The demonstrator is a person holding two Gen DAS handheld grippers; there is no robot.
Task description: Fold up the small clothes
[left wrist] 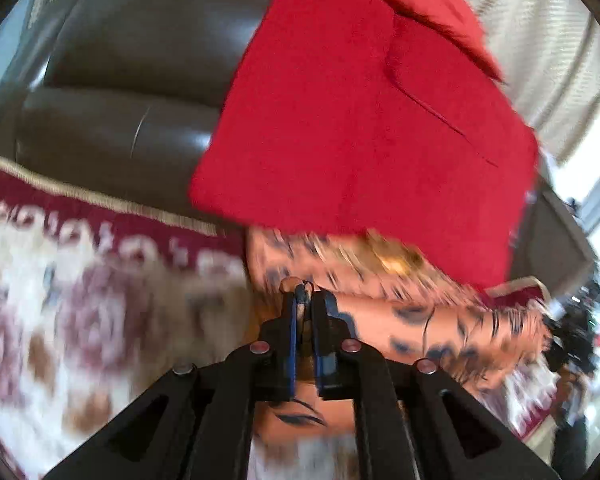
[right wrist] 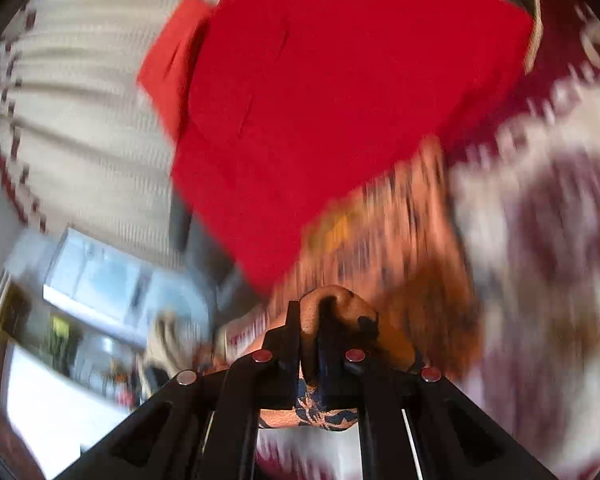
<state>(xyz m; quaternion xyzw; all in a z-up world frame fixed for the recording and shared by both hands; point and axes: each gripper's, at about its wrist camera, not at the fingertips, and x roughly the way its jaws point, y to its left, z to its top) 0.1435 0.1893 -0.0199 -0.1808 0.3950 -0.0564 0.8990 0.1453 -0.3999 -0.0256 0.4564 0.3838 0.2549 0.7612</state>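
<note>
— Two grippers, both clamped on the same piece. My left gripper (left wrist: pixel 303 286) has its jaws pinched nearly together on a thin edge of the orange patterned garment (left wrist: pixel 420 320); a nub of fabric pokes out past the tips.

— And the right?

— My right gripper (right wrist: pixel 310 308) is squeezed on a thicker bunch of that same orange cloth (right wrist: pixel 380 240), which bulges over the right-hand finger and hangs below the jaws too. Dark blue leaf-like marks show on the fabric under the fingers.

— Where does the garment sit overall?

— From the left wrist view I see it run from the tips off to the right as a rolled, creased band, lifted over the rug (left wrist: pixel 80 280). Whether its far end touches anything I cannot tell; the picture is smeared.

— Beyond it?

— Just past the orange cloth lies a flat red folded cloth (left wrist: pixel 360 120), squarish, with a second, brighter red piece (left wrist: pixel 432 4) sticking out from behind its far edge. The orange fabric overlaps its near edge. In the right wrist view the same red cloth (right wrist: pixel 320 100) fills the upper middle.

— Background?

— The rug is cream with maroon medallions and a maroon border. Further left, a dark brown leather sofa (left wrist: pixel 140 80). Further right, a cream ribbed knit throw (left wrist: pixel 540 60). Both views are blurred.
</note>
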